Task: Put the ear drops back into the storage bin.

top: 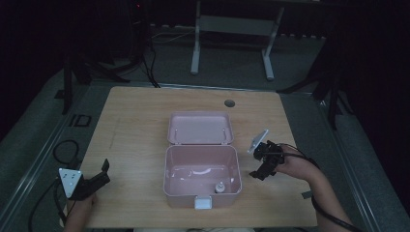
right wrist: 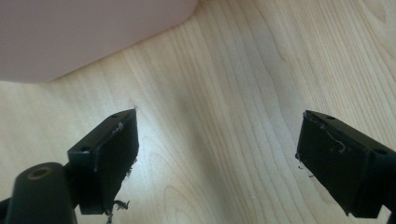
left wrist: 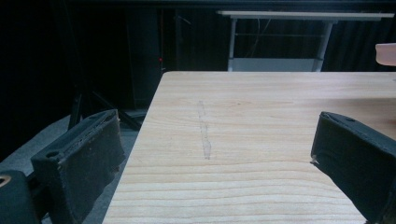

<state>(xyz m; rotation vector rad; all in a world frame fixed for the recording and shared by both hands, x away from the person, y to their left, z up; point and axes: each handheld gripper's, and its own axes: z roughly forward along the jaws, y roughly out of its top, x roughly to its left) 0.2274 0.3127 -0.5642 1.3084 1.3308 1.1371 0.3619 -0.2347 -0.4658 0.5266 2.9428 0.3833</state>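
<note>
Pink plastic box [top: 202,175], rectangular with its hinged lid [top: 200,128] thrown back flat on the far side, sat at the middle of the pale wooden table [top: 135,130], and both tools seemed placed to work around it. The right gripper [top: 263,162], held in the person's right hand [top: 295,166] just off the box's right wall, had its two black jaws spread wide with nothing between them; in the right gripper view they pointed down at bare wood grain, with a rounded pink corner of the box [right wrist: 70,37] close ahead, which suggested it was poised beside the box rather than reaching in. The left gripper [top: 92,183] rested low at the near left corner of the table, well apart from the box, its jaws likewise wide and empty; the left gripper view looked along the table edge toward the far side, so it appeared parked out of the way. Inside the box, against the near wall toward the right, stood a small pale bottle-like object [top: 220,187], too small to identify further. A white latch tab [top: 203,203] hung at the middle of the near wall, facing the person, probably so it could be reached for closing. Beyond the table stood a grey metal frame [top: 232,29] on the dark floor.
</note>
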